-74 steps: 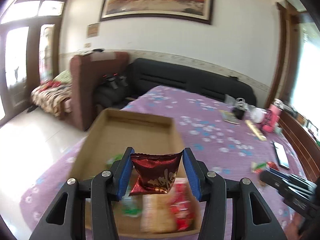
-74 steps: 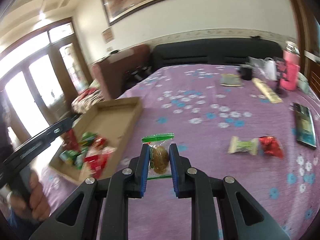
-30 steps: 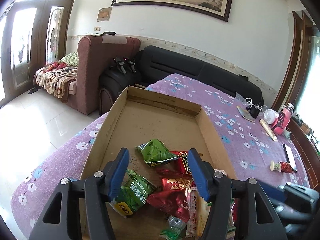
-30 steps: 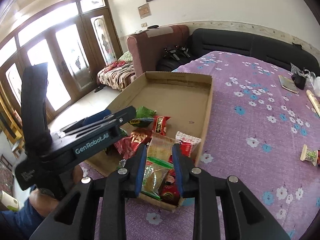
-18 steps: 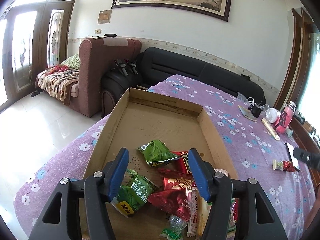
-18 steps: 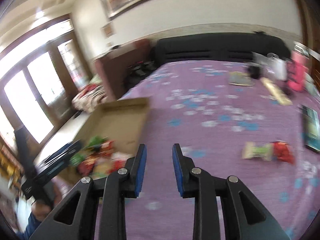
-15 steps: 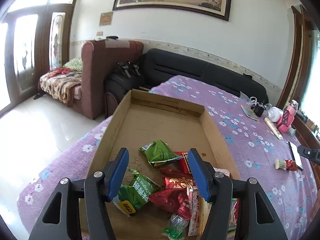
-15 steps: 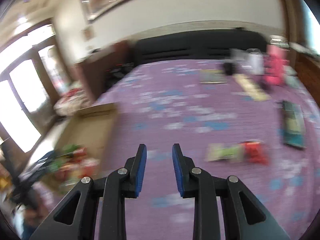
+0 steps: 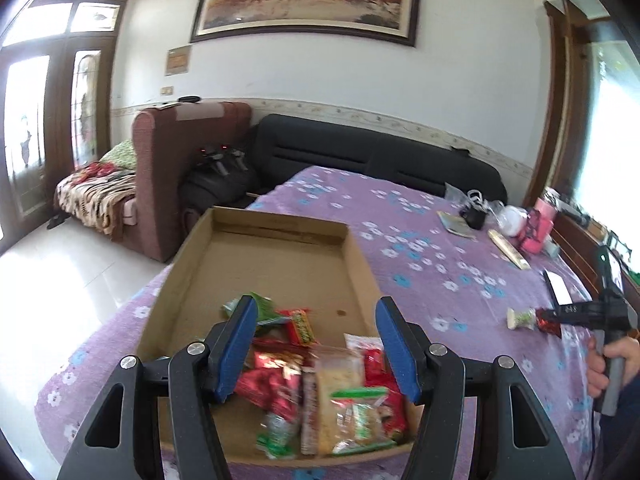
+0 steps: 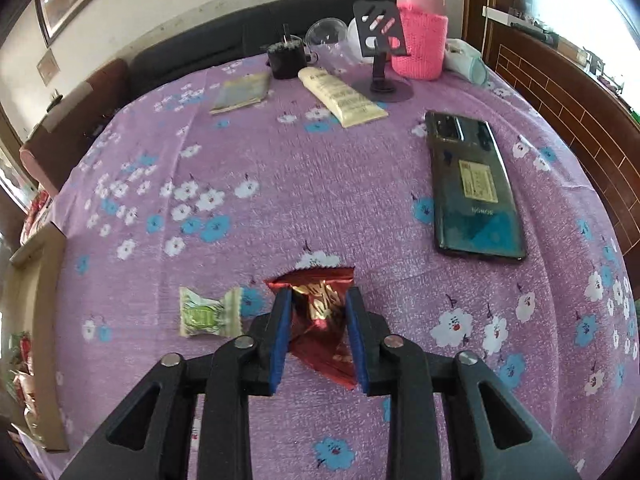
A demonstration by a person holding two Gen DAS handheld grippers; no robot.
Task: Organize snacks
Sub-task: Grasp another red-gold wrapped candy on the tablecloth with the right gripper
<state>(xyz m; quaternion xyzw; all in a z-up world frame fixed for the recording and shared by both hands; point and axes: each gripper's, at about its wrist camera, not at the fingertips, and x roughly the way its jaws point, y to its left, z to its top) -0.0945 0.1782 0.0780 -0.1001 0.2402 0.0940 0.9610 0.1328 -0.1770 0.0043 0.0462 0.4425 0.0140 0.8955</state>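
The left gripper [image 9: 314, 344] is hovering with jaws standing wide and holding nothing above the cardboard box [image 9: 362, 258] at the table's left edge, where a heap of snack packets [image 9: 320, 376] is lying at its near end. Toward the right edge, the right gripper [image 10: 318, 336] is straddling a red foil snack [image 10: 320, 300], jaws narrow, pads beside it; whether they are pressing I cannot tell. A green-and-white candy [image 10: 208, 312] is lying just left.
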